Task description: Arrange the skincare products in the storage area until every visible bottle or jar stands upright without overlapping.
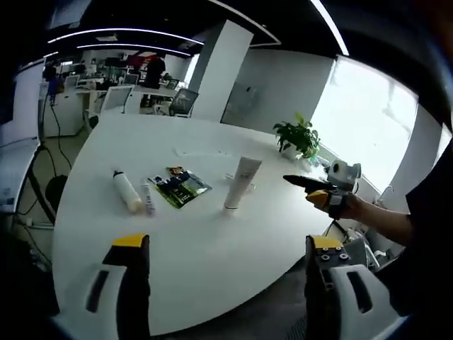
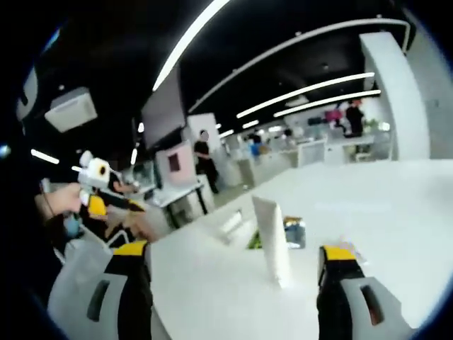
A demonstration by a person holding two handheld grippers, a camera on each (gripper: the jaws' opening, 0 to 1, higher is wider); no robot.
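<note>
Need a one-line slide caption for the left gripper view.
Open left tongs face a white table with an upright tube, two lying bottles and a flat packet.

Bare white table (image 1: 233, 248) lies open toward the products; upright tube (image 1: 242, 183) stands apart from lying bottle (image 1: 127, 190) and packet (image 1: 180, 187).

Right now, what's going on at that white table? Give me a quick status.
Left gripper and right gripper open, empty. White tube upright; white bottle and small tube lying flat beside a green packet. Nothing blocking.
</note>
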